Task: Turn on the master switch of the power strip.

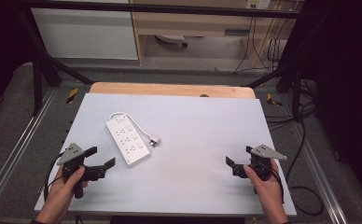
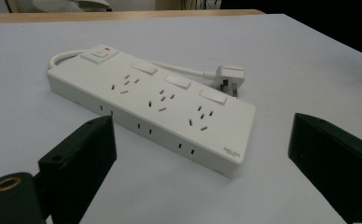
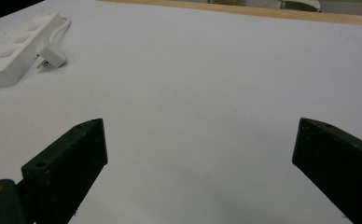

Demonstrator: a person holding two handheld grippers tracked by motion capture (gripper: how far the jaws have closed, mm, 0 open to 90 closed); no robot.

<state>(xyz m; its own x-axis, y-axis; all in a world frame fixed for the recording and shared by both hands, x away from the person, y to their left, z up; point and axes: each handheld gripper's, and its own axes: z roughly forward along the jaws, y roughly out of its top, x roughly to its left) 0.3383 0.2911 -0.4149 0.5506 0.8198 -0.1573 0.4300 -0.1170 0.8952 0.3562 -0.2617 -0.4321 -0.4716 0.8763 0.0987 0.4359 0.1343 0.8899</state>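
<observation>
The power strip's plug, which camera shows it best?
The left gripper view: the plug lies close behind the power strip, its metal pins and cable visible. The right gripper view shows it smaller at the far left edge beside the strip's end. The high view shows it tiny, right of the strip.

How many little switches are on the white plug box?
4 on the power strip: one with a red light at the cable end, then one beside each socket group.

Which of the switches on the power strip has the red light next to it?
The square switch at the cord end of the power strip, farthest from the left gripper; the other three are plain.
</observation>
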